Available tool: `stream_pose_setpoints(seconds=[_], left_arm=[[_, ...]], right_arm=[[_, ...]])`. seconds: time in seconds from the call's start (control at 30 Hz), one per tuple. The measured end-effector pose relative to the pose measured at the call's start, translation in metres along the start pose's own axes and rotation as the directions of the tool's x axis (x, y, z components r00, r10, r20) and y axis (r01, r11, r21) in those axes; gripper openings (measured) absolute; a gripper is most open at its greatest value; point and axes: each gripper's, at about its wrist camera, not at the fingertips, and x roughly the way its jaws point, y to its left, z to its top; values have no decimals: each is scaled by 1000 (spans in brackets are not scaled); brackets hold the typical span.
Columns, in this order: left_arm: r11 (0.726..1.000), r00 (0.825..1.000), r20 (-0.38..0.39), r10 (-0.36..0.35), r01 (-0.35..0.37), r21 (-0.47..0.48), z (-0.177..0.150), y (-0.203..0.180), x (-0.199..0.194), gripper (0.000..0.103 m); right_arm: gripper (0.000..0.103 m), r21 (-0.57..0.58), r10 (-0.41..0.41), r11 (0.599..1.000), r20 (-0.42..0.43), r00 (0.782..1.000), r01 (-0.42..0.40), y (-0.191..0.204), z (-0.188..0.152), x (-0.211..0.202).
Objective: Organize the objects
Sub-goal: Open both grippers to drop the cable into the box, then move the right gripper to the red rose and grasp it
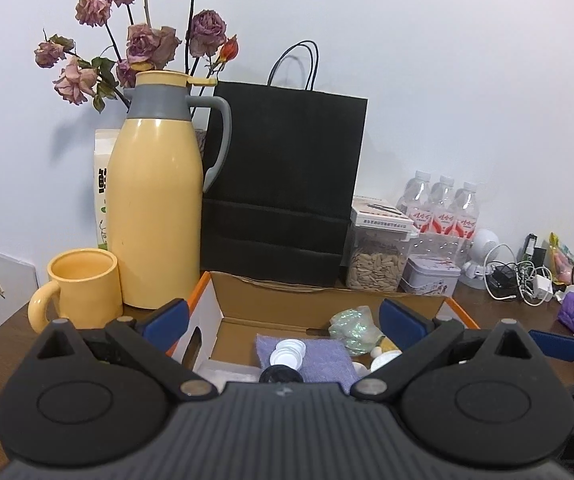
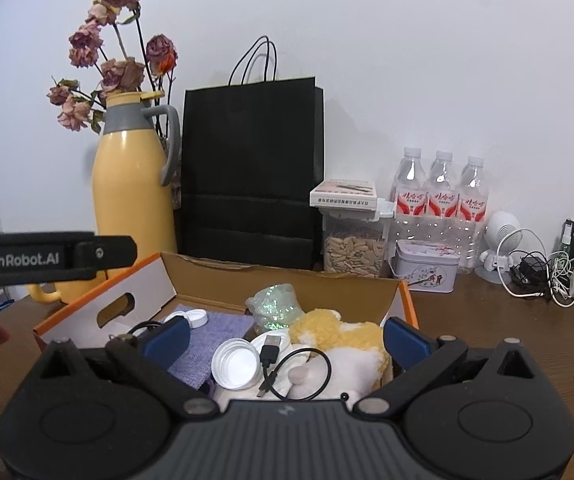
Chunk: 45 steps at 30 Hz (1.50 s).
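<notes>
Here both hand-held grippers, left (image 1: 283, 320) and right (image 2: 285, 334), gape wide above the cardboard box (image 2: 287, 274), holding nothing.

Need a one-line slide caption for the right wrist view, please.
Open right gripper hovers over cardboard box holding white lid, black USB cable and plush toy.
</notes>
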Motion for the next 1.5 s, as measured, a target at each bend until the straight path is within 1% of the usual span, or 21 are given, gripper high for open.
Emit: stream_pose_setpoints(seconds=[0.13,0.3,0.4,0.63,0.87,0.97,1.07,1.2,1.3,1.4,1.5], left_arm=[[1000,1000,9,-2,2,-1,0,3,-15,103],[1000,1000,1,5,-5,10,-3,7,-33,103],[1000,1000,-22,10,-10,13,-9,11,-44,103],[998,996,-73,55,-54,19,-28,26,-74,103],[996,984,-155,90,-86,34,-55,46,-108,103],[994,977,-185,102,-95,47,-67,54,-127,103],[992,970,-212,121,-111,58,-79,61,-144,103],[990,958,-254,135,-122,66,-92,68,-162,103],[991,955,-267,130,-119,57,-99,71,-172,103],[992,951,-283,124,-115,46,-104,74,-173,103],[993,948,-295,117,-110,41,-108,75,-171,103]], right_arm=[[103,-2,3,1000,15,1000,-3,0,1,-13],[103,-15,5,1000,4,1000,-5,2,-1,-29],[103,-23,6,1000,-1,1000,-6,4,-4,-40],[103,-36,32,999,-32,999,-33,12,-23,-73],[103,-55,104,992,-100,990,-109,34,-56,-107],[103,-67,159,984,-120,980,-168,48,-68,-124],[103,-82,220,969,-141,965,-233,62,-79,-142],[102,-109,270,951,-170,948,-290,80,-91,-158],[97,-109,307,937,-201,930,-333,89,-98,-162],[89,-96,359,916,-241,902,-390,96,-104,-160],[75,-94,371,908,-276,887,-409,102,-109,-153]])
